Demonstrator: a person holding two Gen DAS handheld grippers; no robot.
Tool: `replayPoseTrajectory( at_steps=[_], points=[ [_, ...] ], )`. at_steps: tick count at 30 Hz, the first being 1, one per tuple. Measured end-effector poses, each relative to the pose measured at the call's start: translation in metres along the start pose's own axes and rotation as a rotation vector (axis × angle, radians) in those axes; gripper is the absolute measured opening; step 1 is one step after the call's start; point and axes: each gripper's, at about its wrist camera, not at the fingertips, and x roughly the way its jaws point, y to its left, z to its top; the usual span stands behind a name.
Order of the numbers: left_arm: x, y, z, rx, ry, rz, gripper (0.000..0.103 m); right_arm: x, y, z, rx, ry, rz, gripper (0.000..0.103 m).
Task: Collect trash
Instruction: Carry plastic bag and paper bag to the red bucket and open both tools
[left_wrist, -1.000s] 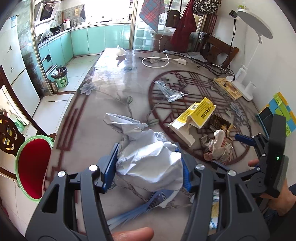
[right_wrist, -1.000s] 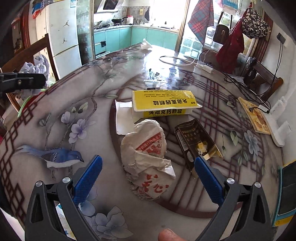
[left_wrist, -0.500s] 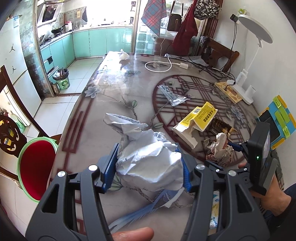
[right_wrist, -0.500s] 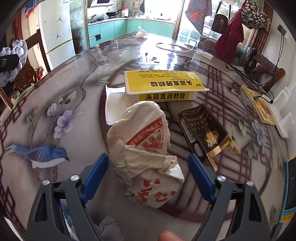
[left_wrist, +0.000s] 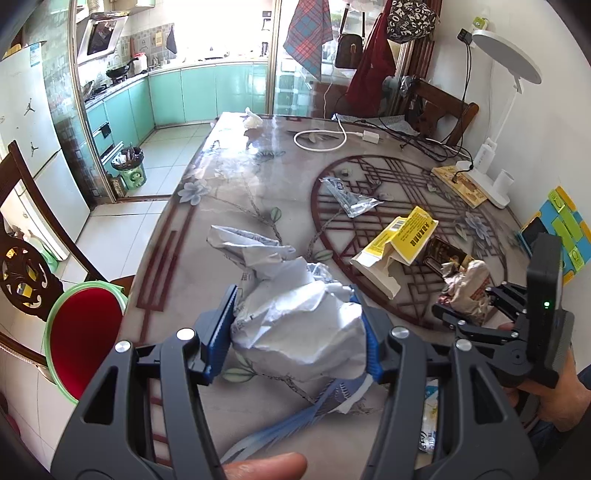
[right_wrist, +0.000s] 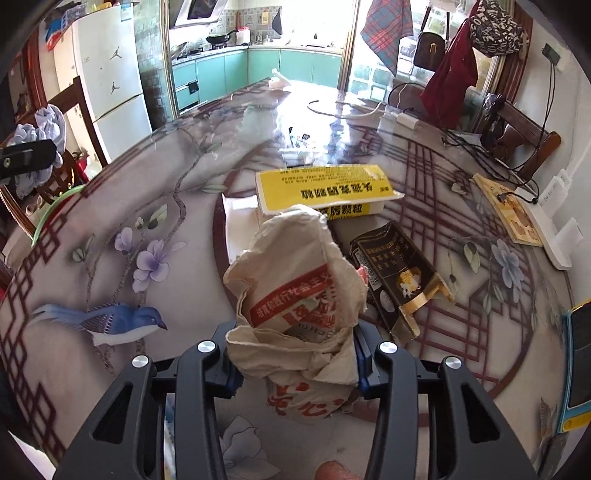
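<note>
My left gripper (left_wrist: 295, 332) is shut on a crumpled white paper wad (left_wrist: 295, 317), held over the table near its left edge. My right gripper (right_wrist: 295, 365) is shut on a crumpled beige paper bag with red print (right_wrist: 295, 295); it also shows in the left wrist view (left_wrist: 467, 291) at the right. A yellow and white box (right_wrist: 321, 188) lies just beyond the bag, a flattened dark packet with gold trim (right_wrist: 399, 273) to its right. A clear plastic wrapper (left_wrist: 351, 197) lies farther back. A green-rimmed bin with a red liner (left_wrist: 83, 332) stands on the floor at the left.
The glass-topped patterned table (left_wrist: 221, 206) carries a white cable coil (left_wrist: 321, 140), a tissue (left_wrist: 253, 120), black cords, a book (left_wrist: 461, 186) and a white lamp base (left_wrist: 495, 184) at the right. Wooden chairs stand at the left and far right.
My right gripper has moved onto the beige bag and shut on it, crumpling it upward. My left gripper still holds the white wad and has barely moved.
</note>
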Motion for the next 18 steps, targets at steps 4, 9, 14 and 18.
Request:
replayPoseTrajectory(
  at_steps=[4, 9, 14, 18],
  points=[
    [-0.011, 0.011, 0.002, -0.014, -0.027, 0.018, 0.056, -0.022, 0.007, 0.004, -0.001, -0.035, -0.005, 0.043],
    [-0.03, 0.03, 0.007, -0.045, -0.077, 0.045, 0.056, -0.052, 0.021, 0.008, -0.018, -0.089, 0.004, 0.043],
    [-0.055, 0.059, 0.014, -0.092, -0.139, 0.092, 0.056, -0.073, 0.035, 0.013, -0.033, -0.129, 0.022, 0.043],
    [-0.07, 0.09, 0.019, -0.156, -0.17, 0.12, 0.056, -0.083, 0.042, 0.015, -0.032, -0.147, 0.03, 0.043]
  ],
)
